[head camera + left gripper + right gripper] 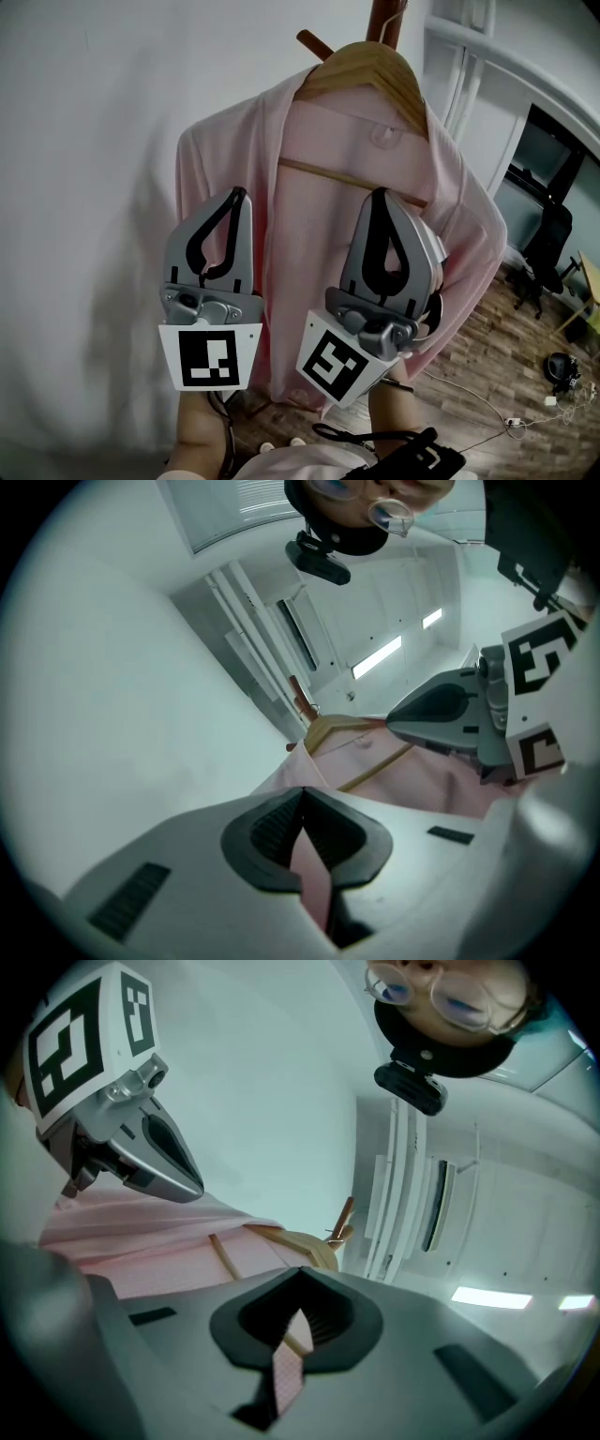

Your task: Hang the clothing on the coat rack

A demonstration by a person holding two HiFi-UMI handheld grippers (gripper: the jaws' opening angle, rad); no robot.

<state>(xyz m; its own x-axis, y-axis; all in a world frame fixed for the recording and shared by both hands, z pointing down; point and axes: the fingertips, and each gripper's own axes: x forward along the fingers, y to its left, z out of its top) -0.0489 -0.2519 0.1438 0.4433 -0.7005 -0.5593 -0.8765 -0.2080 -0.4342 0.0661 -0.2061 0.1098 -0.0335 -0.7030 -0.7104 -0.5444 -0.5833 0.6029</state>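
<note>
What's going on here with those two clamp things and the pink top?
A person holds a gripper in each hand. The left gripper and the right gripper are each shut on a bit of fabric of the pink cardigan. The cardigan is draped on a wooden hanger, which appears to be hooked on the coat rack already.

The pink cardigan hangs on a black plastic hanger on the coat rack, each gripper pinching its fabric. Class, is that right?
Not quite: the hanger is light wood, not black plastic, as the head view shows. The rest stands: the pink cardigan hangs on the coat rack, and the left gripper and right gripper each pinch its fabric.
</note>
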